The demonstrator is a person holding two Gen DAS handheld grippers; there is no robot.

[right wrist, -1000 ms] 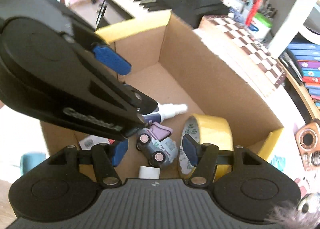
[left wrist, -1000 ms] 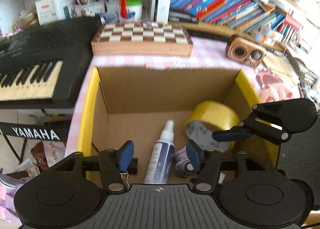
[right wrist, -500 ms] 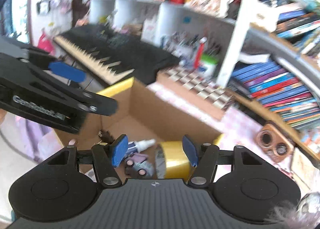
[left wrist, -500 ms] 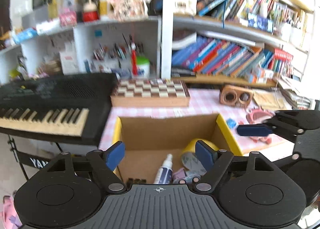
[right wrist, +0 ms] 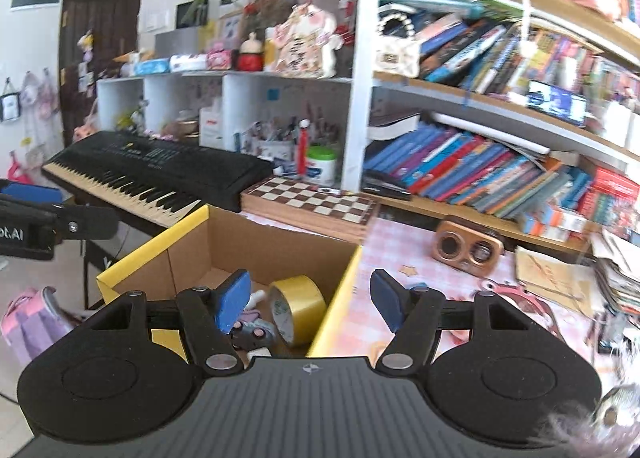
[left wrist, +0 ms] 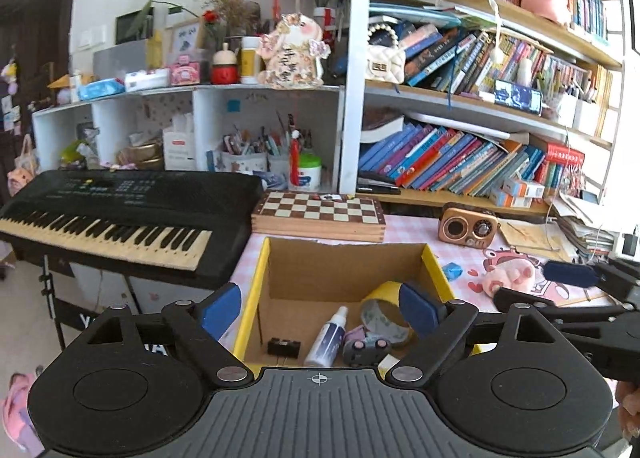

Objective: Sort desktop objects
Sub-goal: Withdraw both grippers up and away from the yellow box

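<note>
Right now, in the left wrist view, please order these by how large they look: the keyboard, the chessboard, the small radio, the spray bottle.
1. keyboard
2. chessboard
3. and 4. small radio and spray bottle: similar, and the bottle is nearer, so unranked.
</note>
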